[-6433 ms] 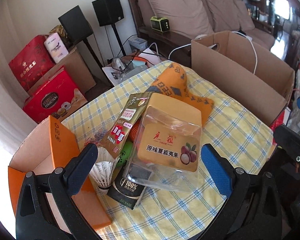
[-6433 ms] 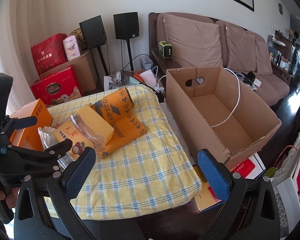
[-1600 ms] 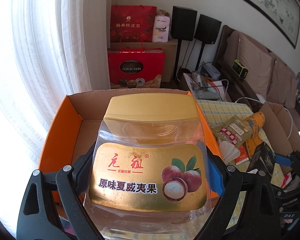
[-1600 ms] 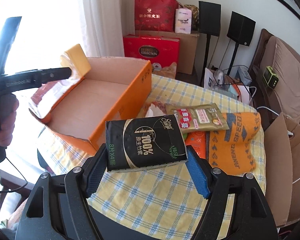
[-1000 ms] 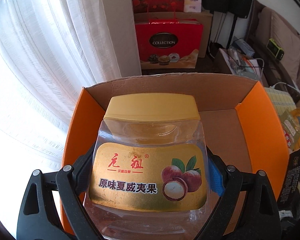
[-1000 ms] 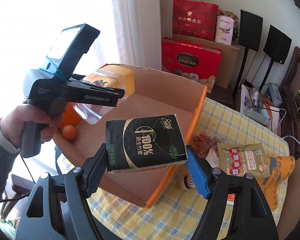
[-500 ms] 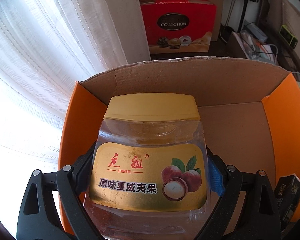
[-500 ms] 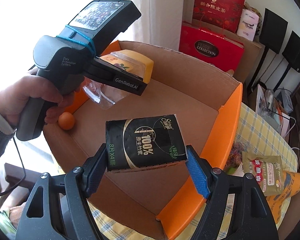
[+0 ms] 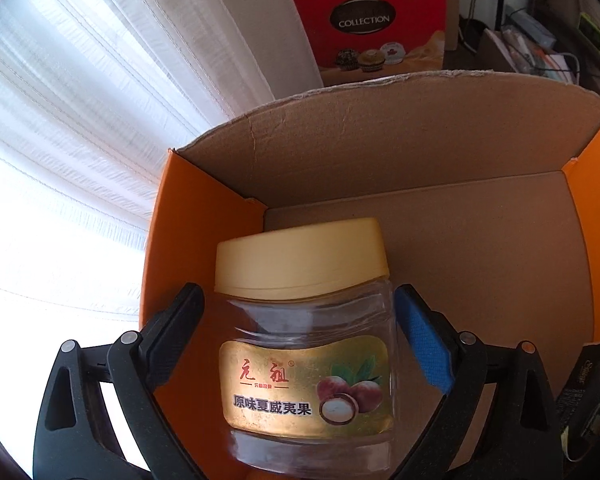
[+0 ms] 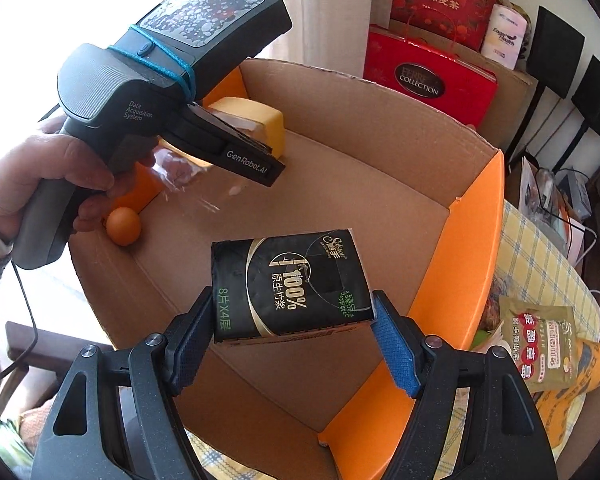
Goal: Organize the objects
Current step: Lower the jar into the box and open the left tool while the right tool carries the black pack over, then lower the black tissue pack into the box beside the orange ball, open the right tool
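Bare-skinned left hand (image 10: 40, 176) with grey sleeve cuff; black left gripper (image 9: 300, 344) and right gripper (image 10: 292, 344), blue-padded fingers, silver screws.

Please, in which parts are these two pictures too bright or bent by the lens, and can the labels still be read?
Left wrist view: the curtain is blown out white, the orange box rim bows from fisheye, and the jar label reads sharp. Right wrist view: the window behind the hand is overexposed, and the black tissue pack print stays legible.
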Tool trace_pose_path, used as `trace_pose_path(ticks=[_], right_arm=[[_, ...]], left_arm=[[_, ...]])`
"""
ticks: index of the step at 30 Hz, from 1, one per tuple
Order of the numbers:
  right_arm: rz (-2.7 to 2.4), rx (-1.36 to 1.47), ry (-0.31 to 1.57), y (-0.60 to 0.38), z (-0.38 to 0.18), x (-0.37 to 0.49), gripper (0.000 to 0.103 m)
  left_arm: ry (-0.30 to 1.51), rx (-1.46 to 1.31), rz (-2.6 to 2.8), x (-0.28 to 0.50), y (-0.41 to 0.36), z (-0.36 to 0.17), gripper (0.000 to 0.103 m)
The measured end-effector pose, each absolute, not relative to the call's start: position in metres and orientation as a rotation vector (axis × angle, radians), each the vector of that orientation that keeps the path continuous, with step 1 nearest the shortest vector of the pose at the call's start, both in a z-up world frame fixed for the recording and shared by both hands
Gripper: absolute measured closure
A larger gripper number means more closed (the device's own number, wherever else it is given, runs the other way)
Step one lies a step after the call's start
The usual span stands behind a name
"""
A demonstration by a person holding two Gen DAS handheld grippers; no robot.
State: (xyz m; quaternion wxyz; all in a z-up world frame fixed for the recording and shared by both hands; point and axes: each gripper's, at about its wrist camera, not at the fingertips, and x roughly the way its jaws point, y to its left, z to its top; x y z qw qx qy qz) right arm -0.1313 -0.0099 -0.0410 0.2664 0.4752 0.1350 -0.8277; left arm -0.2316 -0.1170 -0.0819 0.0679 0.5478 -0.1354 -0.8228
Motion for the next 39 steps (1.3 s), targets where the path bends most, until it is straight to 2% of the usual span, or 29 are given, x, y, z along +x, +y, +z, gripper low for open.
trace_pose_path(ticks=[7, 11, 19, 26, 35, 39], right_arm=[[-2.21, 1.287, 0.366, -0.019, -0.038, -0.128, 0.026], [-2.182, 1.301, 0.364, -0.034, -0.038, -0.13, 0.026], [-2.137, 1.324, 0.321, -0.071, -0.044, -0.13, 0.026], [-2.123, 1.367, 0.247, -0.104, -0.053, -0.128, 0.026], [-2.085, 1.45, -0.017, -0.125, -0.062, -0.139, 0.024], [-2.107, 1.407, 0.03, -0.122, -0.053, -0.133, 0.024]], left_arm=[[-0.251, 1.47, -2.628, -0.203, -0.138, -0.025, 0.008], [-0.13, 1.371, -2.716, -0.172, -0.155, 0.005, 0.0], [0.172, 1.312, -2.765, -0.126, -0.207, 0.02, 0.0], [0.158, 1.27, -2.747, -0.101, -0.22, 0.025, 0.0], [0.19, 1.219, -2.746, -0.086, -0.229, 0.035, 0.0], [0.187, 1.228, -2.748, -0.086, -0.228, 0.035, 0.0]])
